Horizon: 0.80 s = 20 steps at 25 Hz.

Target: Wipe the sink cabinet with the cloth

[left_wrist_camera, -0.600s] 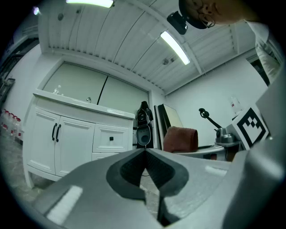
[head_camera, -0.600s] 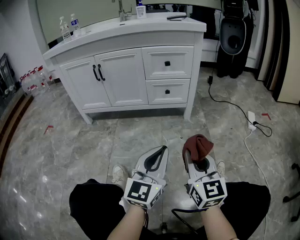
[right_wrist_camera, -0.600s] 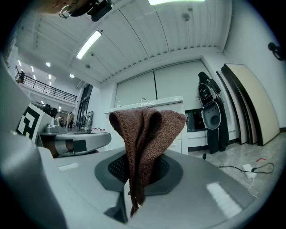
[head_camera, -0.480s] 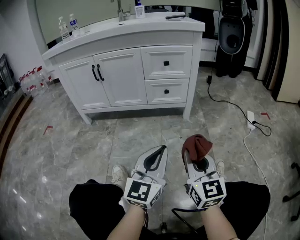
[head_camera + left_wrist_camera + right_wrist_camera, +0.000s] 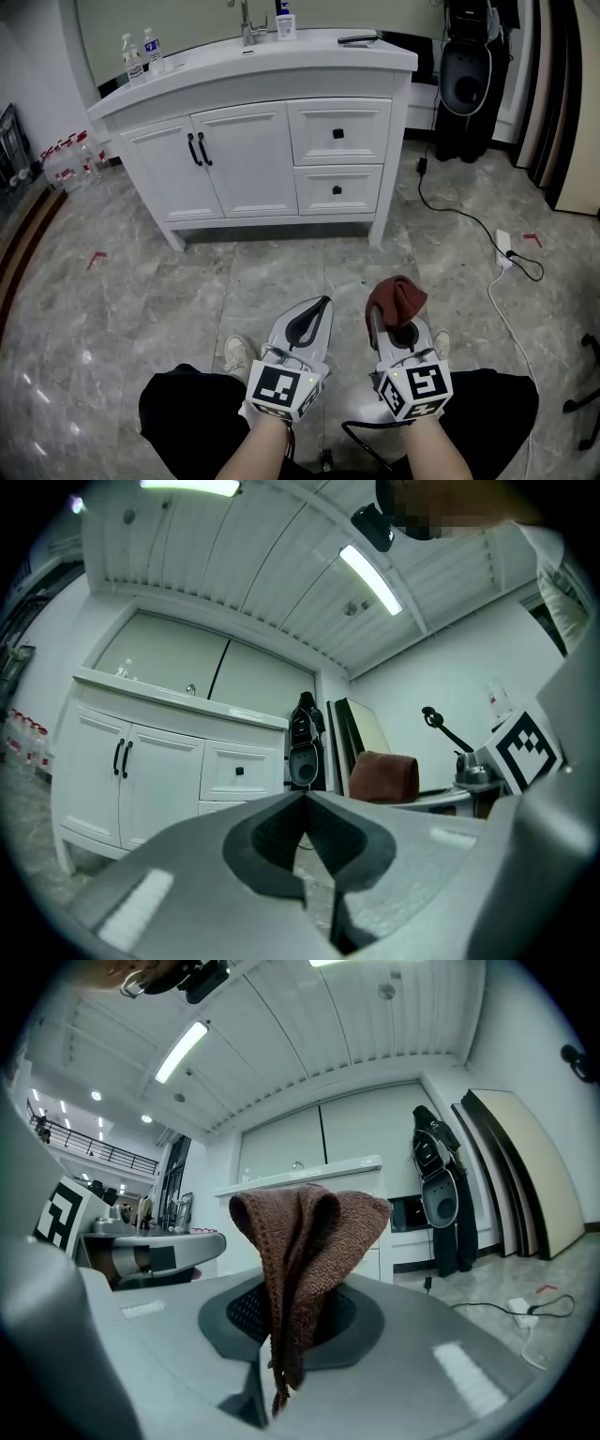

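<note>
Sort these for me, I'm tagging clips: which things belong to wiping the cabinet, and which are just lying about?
Job: brown cloth, pinched in the right gripper; white sink cabinet.
Lying about: water bottles on the counter; power strip on the floor; black bag beside the cabinet.

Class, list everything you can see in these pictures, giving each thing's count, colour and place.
sink cabinet: one, white, ahead across the floor
water bottles: two, clear, left end of cabinet top
tap: one, silver, back of cabinet top
power strip: one, white, floor at right, black cable attached
cloth: one, reddish-brown, pinched in right gripper
shoes: two, white, beside the grippers
left gripper: one, grey, shut, empty
right gripper: one, grey, shut on cloth
</note>
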{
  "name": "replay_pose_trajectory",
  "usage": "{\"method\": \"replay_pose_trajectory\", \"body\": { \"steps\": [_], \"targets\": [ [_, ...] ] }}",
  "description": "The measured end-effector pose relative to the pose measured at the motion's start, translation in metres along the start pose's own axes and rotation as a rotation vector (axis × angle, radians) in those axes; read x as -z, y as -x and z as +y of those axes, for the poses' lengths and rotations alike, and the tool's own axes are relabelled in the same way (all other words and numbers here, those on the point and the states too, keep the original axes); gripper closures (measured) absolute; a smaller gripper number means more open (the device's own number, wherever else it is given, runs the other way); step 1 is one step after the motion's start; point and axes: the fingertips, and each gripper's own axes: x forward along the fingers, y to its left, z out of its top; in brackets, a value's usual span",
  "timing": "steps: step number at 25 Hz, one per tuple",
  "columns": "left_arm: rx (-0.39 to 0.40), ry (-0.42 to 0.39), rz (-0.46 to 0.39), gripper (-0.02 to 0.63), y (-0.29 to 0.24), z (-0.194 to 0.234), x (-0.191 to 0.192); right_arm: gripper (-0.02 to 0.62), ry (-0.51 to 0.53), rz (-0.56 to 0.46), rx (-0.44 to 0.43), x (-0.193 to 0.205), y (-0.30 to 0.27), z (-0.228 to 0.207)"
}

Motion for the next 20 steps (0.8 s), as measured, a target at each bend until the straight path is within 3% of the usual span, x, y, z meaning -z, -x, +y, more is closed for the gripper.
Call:
{"method": "replay_pose_trajectory", "body": {
  "steps": [9, 20],
  "targets": [
    [-0.03, 0.012, 0.006, 0.605, -0.031, 0.036, 0.004, 0.518, -0.059, -0.005, 0.013, -0.004, -0.039, -0.031],
    [-0.105, 0.05, -0.005, 0.605, -0.098, 0.106, 0.006, 0.52, -0.097, -0.031, -0.052, -0.02, -0.144, -0.069]
  ]
}}
